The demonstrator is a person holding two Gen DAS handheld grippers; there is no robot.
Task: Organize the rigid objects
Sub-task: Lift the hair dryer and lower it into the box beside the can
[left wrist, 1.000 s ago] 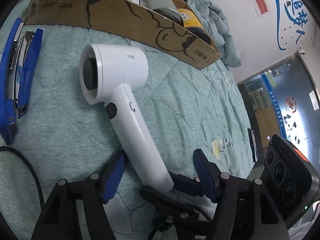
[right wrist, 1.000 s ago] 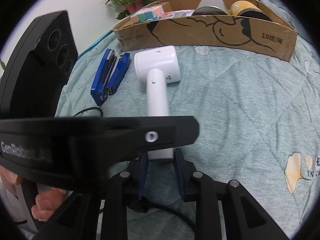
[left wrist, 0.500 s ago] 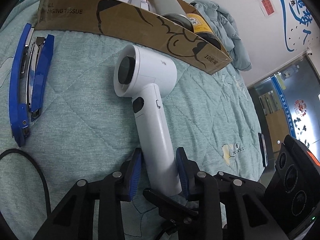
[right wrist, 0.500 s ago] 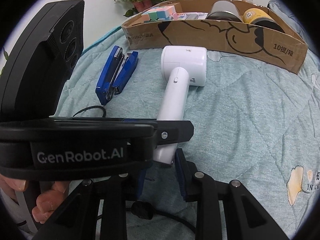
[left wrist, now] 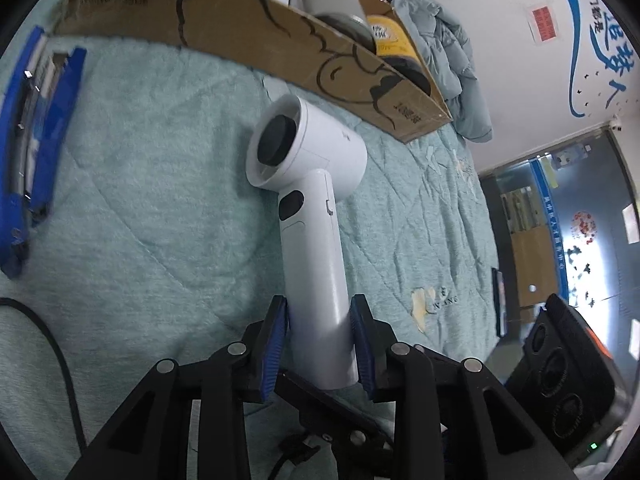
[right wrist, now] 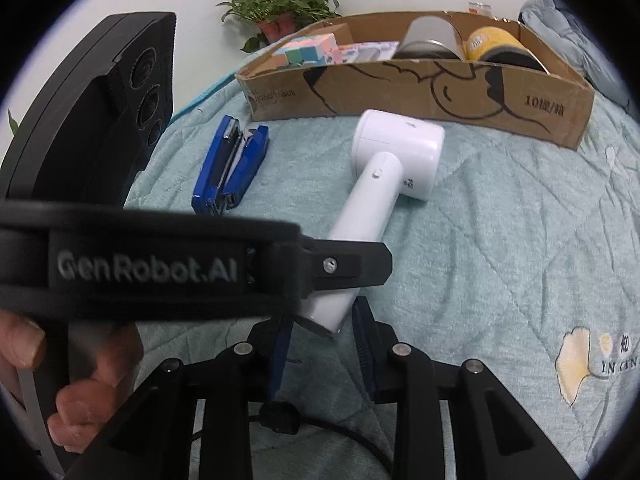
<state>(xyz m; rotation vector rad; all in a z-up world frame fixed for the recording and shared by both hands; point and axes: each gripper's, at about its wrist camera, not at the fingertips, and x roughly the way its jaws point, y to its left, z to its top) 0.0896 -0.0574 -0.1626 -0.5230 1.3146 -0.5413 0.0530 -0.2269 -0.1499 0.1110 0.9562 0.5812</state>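
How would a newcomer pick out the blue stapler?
Start at the long cardboard box across the far side of the green quilt. In front of its left end lies the stapler, left of the white hair dryer. It is the only blue item, hinged open.

A potted plant [right wrist: 280,4] stands by the white wall behind the quilted green bedspread [right wrist: 500,240], a grey-blue jacket [left wrist: 452,56] crumpled alongside.

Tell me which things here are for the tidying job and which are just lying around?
For the job: white hair dryer, left tool clamped on its handle, cardboard box, blue stapler.

Just lying around: potted plant, grey jacket, teal quilt.
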